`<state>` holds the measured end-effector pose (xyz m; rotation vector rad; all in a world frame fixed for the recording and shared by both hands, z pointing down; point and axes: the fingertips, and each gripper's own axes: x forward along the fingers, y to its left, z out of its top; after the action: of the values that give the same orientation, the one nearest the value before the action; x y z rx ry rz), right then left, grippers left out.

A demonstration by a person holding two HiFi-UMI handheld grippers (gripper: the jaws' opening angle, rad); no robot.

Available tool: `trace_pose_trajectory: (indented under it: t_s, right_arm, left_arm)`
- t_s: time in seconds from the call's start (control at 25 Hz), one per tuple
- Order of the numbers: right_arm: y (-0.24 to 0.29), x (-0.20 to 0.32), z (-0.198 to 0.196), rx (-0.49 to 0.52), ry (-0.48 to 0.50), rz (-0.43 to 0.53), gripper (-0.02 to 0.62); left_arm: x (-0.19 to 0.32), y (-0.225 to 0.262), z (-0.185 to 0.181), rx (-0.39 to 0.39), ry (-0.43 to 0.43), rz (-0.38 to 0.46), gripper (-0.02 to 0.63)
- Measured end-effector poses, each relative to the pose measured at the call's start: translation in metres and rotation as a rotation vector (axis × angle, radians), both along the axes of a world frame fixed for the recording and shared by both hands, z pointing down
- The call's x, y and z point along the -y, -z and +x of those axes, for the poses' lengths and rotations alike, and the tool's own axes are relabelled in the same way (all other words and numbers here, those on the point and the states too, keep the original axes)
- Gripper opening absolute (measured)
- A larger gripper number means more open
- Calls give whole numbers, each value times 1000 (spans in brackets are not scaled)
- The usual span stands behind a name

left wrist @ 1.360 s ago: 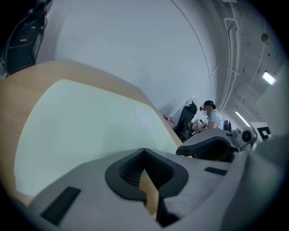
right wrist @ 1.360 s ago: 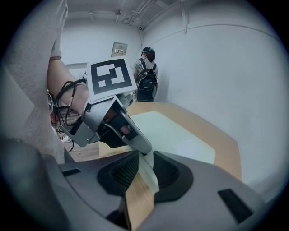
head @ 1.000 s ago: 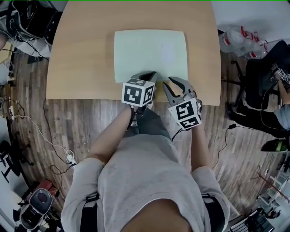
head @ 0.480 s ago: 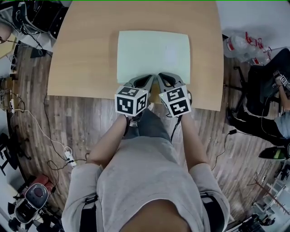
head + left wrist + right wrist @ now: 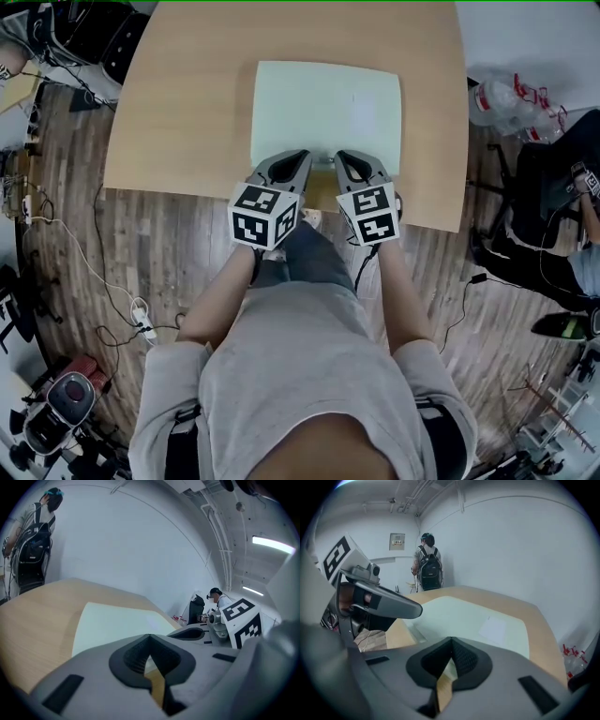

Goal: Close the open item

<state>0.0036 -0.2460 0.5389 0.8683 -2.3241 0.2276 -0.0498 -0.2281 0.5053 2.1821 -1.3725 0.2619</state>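
1. No word, number or brand can be read anywhere.
2. The left cube [image 5: 264, 215] and the right cube [image 5: 376, 214] bear only black-and-white square patterns, not letters.
3. The white patch [image 5: 361, 101] on the pale sheet [image 5: 300, 103] looks blank.
4. The wall plate [image 5: 397, 541] and the red bottle labels [image 5: 514, 80] are too small to read.

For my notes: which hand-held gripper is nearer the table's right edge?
The right hand-held gripper; the left hand-held gripper sits near the table's middle.
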Motion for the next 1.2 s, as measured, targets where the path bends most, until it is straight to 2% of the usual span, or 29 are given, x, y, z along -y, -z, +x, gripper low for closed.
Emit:
trace_pose_trajectory:
  t_s: [0.24, 0.4, 0.72, 1.2]
  right_arm:
    - [37, -20, 7, 160, -86, 27, 9]
    - [69, -37, 16, 236, -142, 65, 9]
    - [124, -86, 27, 290, -185, 177, 9]
    - [196, -146, 27, 365, -197, 332, 9]
  left_arm:
    - [-15, 38, -11, 54, -8, 151, 12]
    - [-31, 63, -12, 49, -13, 208, 12]
    - [-80, 104, -11, 97, -49, 326, 12]
    - [-143, 165, -15, 97, -50, 473, 12]
